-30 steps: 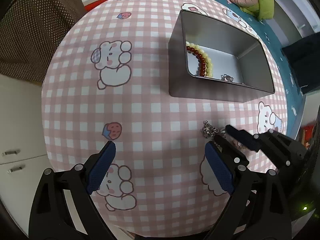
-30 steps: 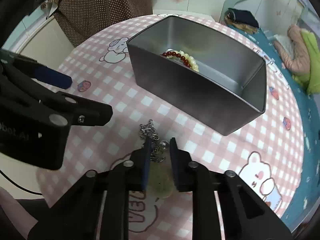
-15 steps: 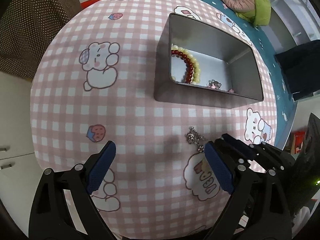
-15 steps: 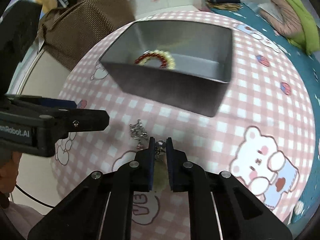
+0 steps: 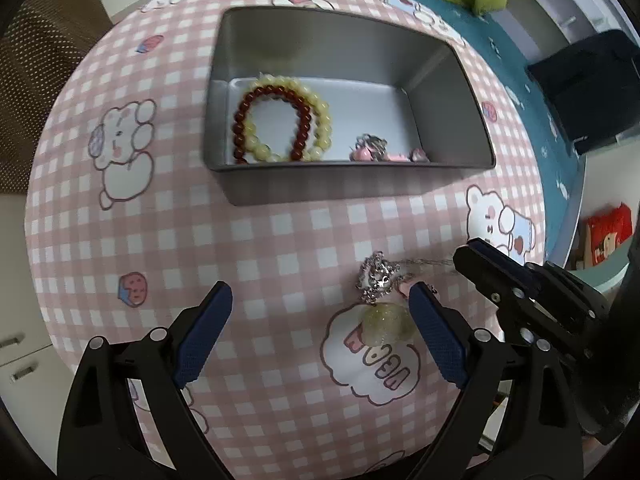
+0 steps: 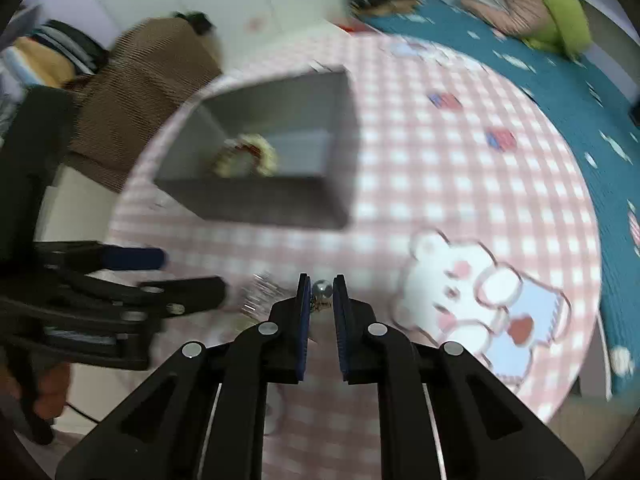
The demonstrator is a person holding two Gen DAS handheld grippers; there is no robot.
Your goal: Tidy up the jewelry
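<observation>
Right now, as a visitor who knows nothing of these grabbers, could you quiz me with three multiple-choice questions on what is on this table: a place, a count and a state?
1. Where does the round yellowish pendant lie?
A. On the checked tablecloth, outside the metal tin
B. Inside the tin
C. On the floor

2. How many beaded bracelets are in the tin?
A. One
B. Two
C. Four

3. How does the left gripper stand?
A. Clamped on a bracelet
B. Shut on the tin's rim
C. Wide open, gripping nothing

Answers:
1 A: the pendant rests on the cloth in front of the tin.
2 B: a dark red one and a pale yellow one.
3 C: its blue pads stand far apart.
</observation>
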